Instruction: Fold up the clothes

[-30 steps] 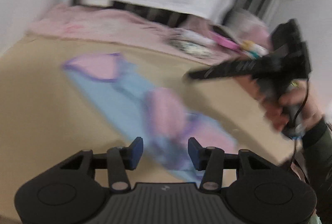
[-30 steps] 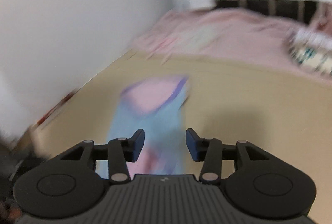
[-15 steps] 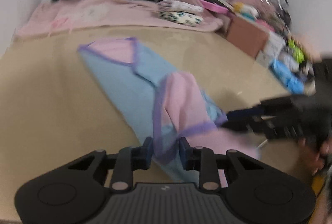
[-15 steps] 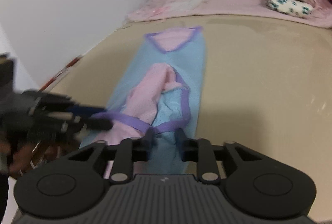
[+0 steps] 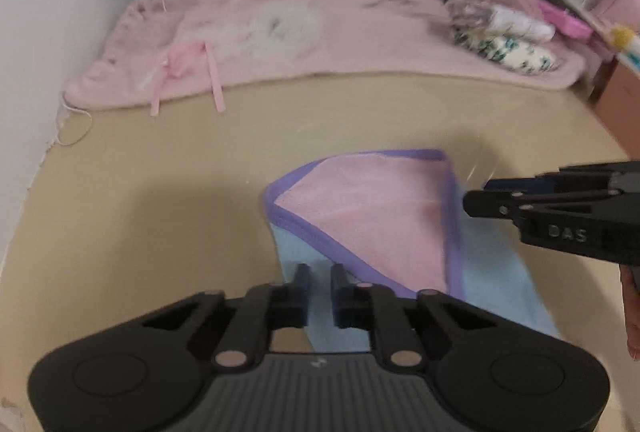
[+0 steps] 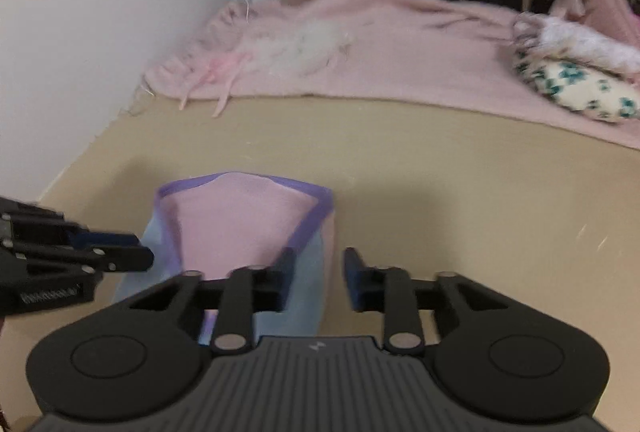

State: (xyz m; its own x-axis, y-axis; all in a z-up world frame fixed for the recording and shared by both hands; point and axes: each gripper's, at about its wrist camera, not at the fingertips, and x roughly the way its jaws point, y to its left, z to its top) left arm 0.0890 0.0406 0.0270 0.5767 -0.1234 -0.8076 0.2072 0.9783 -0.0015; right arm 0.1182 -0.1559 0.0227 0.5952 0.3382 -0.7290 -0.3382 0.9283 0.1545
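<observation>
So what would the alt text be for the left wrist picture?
A folded light-blue cloth with a pink, purple-edged flap lies on a tan surface, the left gripper nearly shut over its near edge. The right gripper reaches in from the right.

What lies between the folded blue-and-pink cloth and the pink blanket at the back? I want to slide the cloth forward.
Only bare tan surface lies between the cloth and the pink blanket; both wrist views show this.

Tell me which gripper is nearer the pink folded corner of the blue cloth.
Left, narrowly. The left gripper sits over the blue cloth at the pink folded corner's near edge. The right gripper straddles the cloth's right edge, jaws open, one finger over the purple trim.
</observation>
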